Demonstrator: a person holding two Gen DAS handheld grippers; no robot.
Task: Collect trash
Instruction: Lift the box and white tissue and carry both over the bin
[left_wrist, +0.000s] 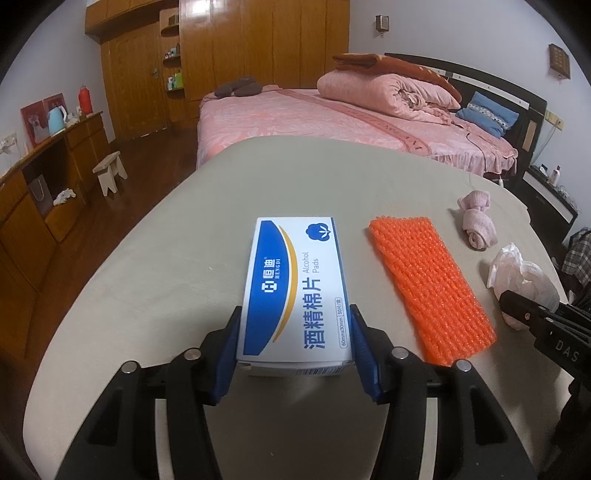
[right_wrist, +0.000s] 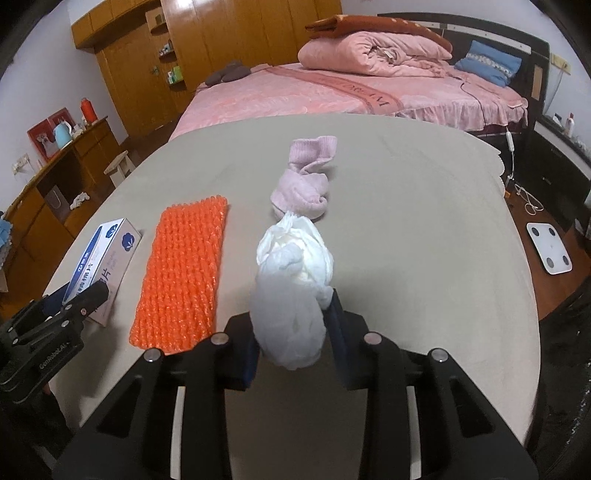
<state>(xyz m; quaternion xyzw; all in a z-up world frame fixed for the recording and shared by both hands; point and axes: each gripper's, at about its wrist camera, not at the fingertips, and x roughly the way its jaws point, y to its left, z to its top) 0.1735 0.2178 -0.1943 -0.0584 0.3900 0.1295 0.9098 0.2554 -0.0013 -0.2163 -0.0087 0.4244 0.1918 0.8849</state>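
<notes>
resting on the grey-covered bench (right_wrist: 424, 206) are four loose things — one blue-and-white alcohol pads box (left_wrist: 295, 291), one orange bubble-wrap sheet (left_wrist: 430, 280), one pink rolled sock (right_wrist: 306, 177) and one crumpled white plastic bag (right_wrist: 295, 288). the left gripper (left_wrist: 295, 347) has its jaws clenched on the near end of the box, blue pads pressed to both long sides; the box lies toward the bench's left edge, pointing at the far edge. the right gripper (right_wrist: 293, 328) has its jaws closed around the lower part of the bag, which bulges up between them, near the middle of the bench toward the near edge. the orange sheet lies flat between box and bag, apart from both. the sock sits just beyond the bag, toward the far edge — whether the two touch i cannot tell. past the far edge stands one bed (right_wrist: 295, 96) in pink covers with one folded quilt (right_wrist: 373, 51) on it.
</notes>
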